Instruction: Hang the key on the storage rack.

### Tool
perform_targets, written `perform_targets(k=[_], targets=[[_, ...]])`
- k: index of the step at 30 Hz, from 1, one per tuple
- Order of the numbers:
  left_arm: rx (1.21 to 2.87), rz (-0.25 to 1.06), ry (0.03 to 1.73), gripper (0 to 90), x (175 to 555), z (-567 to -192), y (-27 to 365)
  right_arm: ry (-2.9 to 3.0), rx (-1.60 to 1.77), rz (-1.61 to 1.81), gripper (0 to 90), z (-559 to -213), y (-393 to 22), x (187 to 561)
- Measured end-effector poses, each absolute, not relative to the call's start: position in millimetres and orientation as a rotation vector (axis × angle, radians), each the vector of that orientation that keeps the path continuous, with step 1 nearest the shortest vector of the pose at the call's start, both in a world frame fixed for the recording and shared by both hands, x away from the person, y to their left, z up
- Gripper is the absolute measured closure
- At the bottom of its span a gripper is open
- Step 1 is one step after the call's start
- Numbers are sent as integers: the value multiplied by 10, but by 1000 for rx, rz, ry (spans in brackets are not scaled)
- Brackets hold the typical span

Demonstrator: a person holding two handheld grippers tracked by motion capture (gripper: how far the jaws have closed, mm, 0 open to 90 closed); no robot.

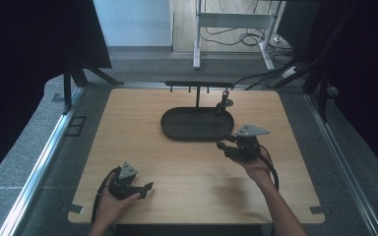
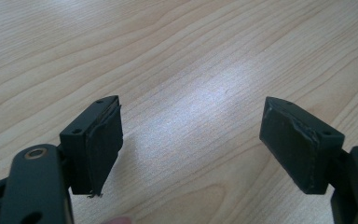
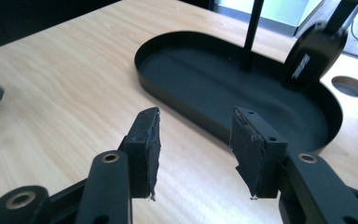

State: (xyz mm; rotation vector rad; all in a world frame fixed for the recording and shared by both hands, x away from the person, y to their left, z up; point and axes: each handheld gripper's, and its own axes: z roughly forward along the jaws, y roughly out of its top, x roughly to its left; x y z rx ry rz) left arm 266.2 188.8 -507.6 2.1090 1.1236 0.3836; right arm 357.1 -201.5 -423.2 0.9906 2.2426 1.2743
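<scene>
A black oval tray (image 1: 177, 129) lies at the table's middle back, with a thin post (image 1: 197, 97) that carries a hook bar (image 1: 197, 83). A dark tag-like piece (image 1: 223, 104) hangs from the bar's right end over the tray. My right gripper (image 1: 225, 143) hovers just off the tray's front right rim. In the right gripper view its jaws (image 3: 196, 114) stand open with nothing between them, facing the tray (image 3: 177, 93) and the dark piece (image 3: 314, 51). My left gripper (image 1: 146, 191) rests near the front left, open (image 2: 191, 105) over bare wood.
The wooden table (image 1: 128, 147) has a round hole (image 3: 349, 86) beside the tray's far end. Dark curtains flank both sides. A white desk frame (image 1: 231, 22) and cables stand on the floor beyond the table's far edge.
</scene>
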Motion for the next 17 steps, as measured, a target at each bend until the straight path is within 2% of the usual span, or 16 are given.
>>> perform_targets(k=[9, 17], targets=[[2108, 384, 1124, 217, 2661, -5074, 1885, 2248, 994, 1290, 520, -4472, -2108, 3284], [2101, 388, 1125, 217, 2655, -5067, 1888, 2257, 981, 1339, 494, -4556, -2093, 3245]])
